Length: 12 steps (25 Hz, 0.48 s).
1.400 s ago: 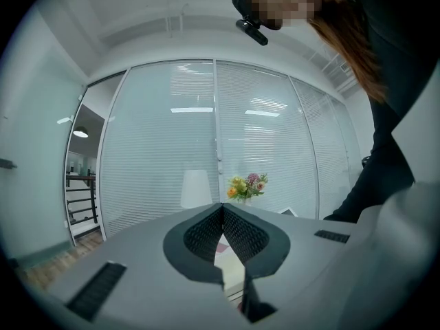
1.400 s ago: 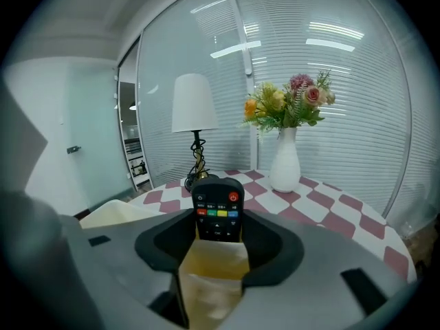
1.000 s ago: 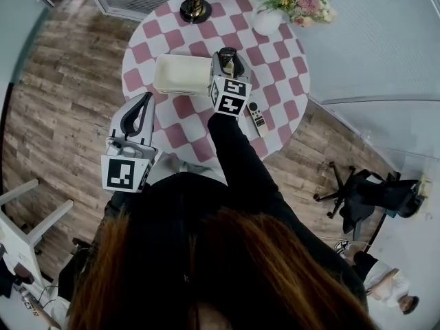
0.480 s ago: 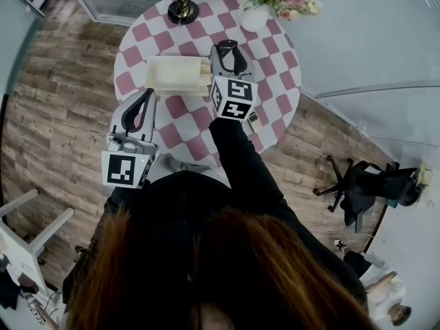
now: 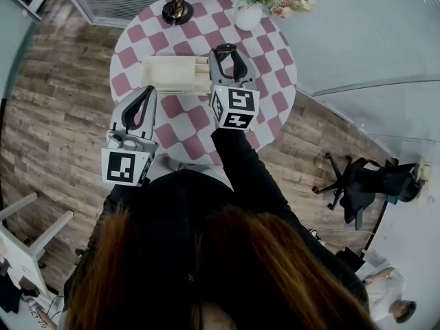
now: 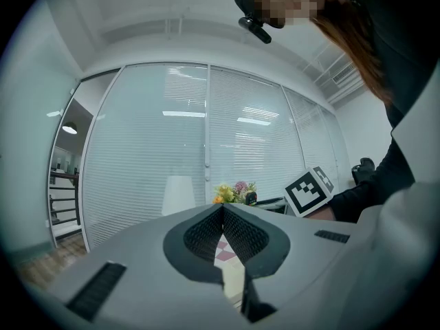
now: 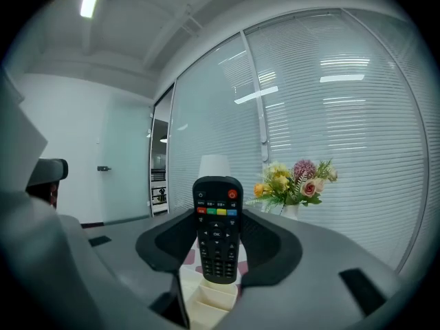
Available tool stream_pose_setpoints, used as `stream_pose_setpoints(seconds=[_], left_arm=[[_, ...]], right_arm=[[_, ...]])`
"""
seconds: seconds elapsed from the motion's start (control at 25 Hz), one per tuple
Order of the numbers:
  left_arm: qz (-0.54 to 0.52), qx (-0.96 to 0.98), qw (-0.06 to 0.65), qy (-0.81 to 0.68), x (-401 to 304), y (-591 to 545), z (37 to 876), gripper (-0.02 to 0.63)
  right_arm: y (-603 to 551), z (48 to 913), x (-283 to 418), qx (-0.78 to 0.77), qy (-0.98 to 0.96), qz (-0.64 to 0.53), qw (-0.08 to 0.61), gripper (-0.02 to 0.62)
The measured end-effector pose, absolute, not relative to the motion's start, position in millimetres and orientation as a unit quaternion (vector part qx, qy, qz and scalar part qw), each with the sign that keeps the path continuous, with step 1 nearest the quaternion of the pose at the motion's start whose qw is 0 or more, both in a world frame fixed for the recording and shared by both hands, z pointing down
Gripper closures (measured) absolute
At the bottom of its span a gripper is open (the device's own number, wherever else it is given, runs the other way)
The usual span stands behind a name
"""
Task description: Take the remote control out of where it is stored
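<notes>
While the left hand-held gripper is closed, the right clamps the remote above the checkered table.

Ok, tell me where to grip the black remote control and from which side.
Pinch the black remote control by its long edges, low down, coming at its button face, as the right gripper does: it stands upright and narrow, so pads span its width.

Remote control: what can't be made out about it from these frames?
- Right gripper view: the remote control button labels are too small to read.
- Head view: the right hand-held gripper covers most of it; only a dark tip shows.
- Head view: the storage box compartments are too small to make out, and its right end lies under that gripper.
</notes>
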<state>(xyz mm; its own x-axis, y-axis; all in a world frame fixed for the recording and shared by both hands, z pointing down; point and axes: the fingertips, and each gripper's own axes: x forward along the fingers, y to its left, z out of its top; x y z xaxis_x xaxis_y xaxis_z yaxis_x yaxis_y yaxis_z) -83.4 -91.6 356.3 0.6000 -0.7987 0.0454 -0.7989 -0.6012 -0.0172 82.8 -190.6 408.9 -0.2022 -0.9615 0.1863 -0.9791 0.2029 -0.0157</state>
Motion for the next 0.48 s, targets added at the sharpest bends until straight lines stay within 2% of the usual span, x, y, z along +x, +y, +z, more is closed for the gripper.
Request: stream_pose_setpoints(seconds=[0.48], left_arm=[[0.024,0.895,0.001,-0.446,-77,-94,356,0.597]], right_arm=[[-152,383,80,0.601,-0.796,0.052,0.052,0.390]])
